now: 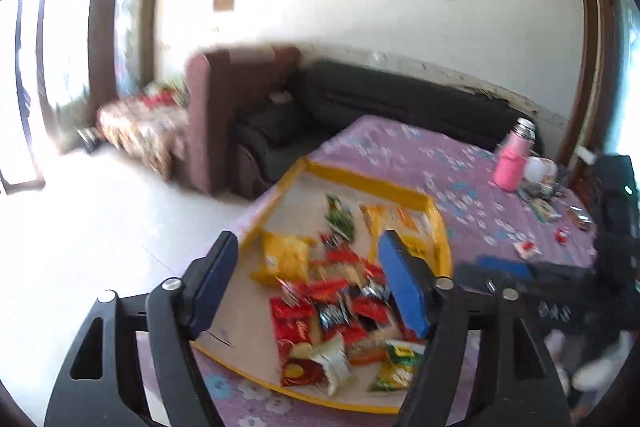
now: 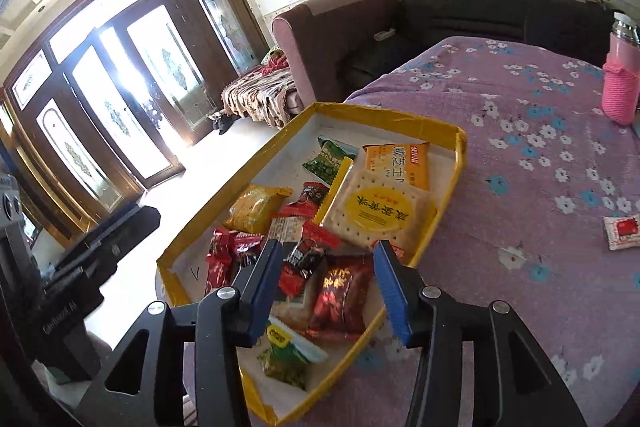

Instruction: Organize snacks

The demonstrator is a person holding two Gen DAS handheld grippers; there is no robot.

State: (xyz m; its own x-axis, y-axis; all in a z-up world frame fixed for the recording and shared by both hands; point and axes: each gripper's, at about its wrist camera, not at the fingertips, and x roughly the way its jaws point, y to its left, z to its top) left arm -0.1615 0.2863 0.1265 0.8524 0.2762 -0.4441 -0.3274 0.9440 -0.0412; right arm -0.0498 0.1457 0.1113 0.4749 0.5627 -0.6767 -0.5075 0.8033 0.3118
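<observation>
Both tongs hung over the yellow-rimmed snack tray [image 2: 460,147] on the table [image 2: 520,167]: left tongs [image 1: 308,283] wide, right tongs [image 2: 326,291] part-open, nothing gripped.

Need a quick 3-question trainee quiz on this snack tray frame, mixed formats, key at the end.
1. True or false: the right gripper clamps a snack packet.
2. Where does the small white and red packet lie? A) in the yellow-rimmed tray B) on the floral tablecloth, outside the tray C) on the sofa
3. Fill in: the bottle at the table's far right wears a ____ knitted sleeve.

Key: 1 false, both the right and the left gripper are open and empty; 2 B; 3 pink.
</observation>
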